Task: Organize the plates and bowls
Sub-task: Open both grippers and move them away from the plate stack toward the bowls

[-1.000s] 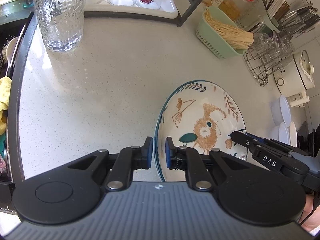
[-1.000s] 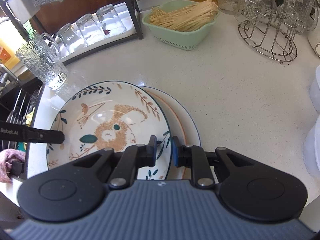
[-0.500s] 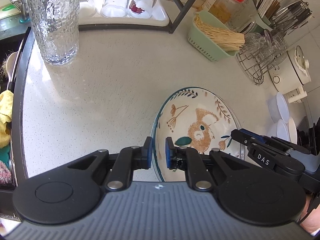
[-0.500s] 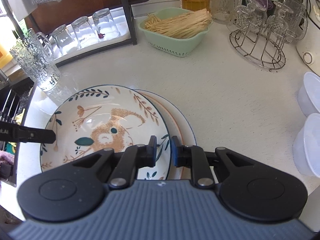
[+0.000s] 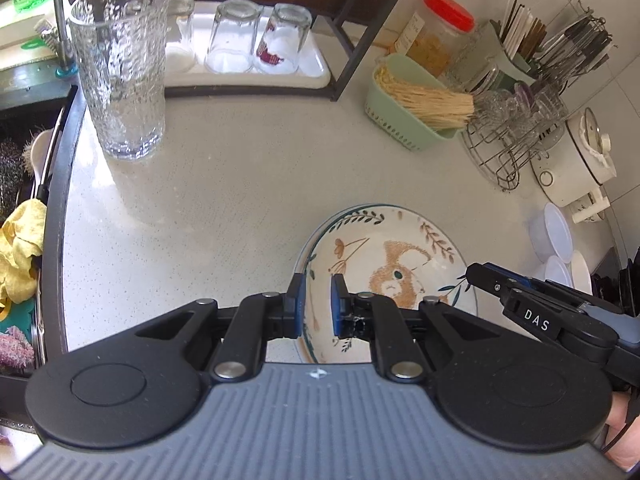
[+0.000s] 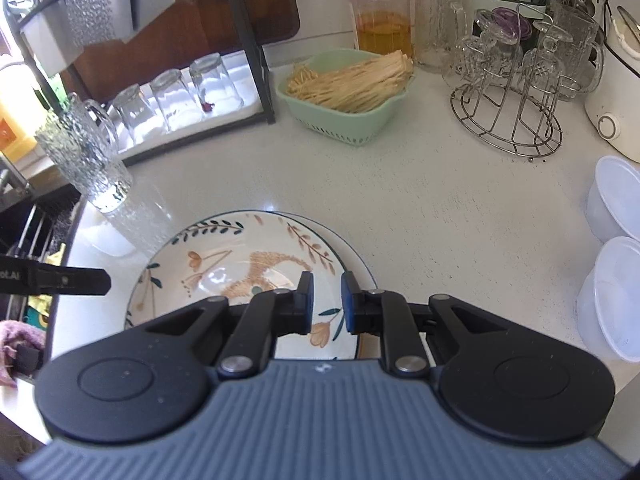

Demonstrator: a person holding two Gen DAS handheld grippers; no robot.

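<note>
A deep plate painted with an orange animal and leaves sits on top of a second, plainer plate on the pale counter. My left gripper has its fingers either side of the painted plate's left rim, slightly apart. My right gripper is above the plate's right side, its fingers slightly apart and holding nothing. Each gripper's tip shows in the other's view: the right one and the left one.
A tall textured glass stands at the counter's left by the sink edge. A green basket of noodles, a wire glass rack, a tray of upturned glasses and white plastic tubs ring the counter.
Both grippers have pulled back and up, away from the plates. The right gripper's fingers have opened and come off the plate rim; the left gripper's have parted slightly. The plates have stayed stacked on the counter.
</note>
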